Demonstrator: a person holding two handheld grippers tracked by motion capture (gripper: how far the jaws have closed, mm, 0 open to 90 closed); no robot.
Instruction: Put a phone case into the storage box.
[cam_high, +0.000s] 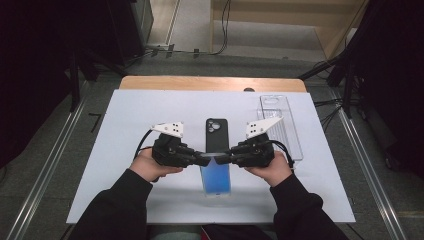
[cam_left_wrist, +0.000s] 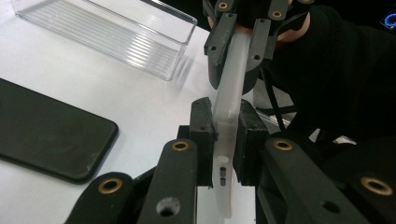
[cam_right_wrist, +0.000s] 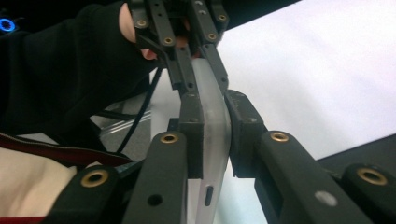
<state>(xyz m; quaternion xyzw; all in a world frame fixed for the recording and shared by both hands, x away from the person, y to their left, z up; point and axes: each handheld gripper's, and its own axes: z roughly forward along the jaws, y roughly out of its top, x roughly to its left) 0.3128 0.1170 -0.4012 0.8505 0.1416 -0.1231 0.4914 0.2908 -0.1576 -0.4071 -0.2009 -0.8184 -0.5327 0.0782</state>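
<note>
I'm pinching the clear case with both the left gripper and the right gripper, phone lying at 12 o'clock.

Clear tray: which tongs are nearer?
Right. The right tongs grip the translucent phone case just beside the clear tray; the left tongs grip its opposite edge, farther away.

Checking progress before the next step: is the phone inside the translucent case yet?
Out. The black phone lies bare on the table; both grippers pinch the empty translucent case.
</note>
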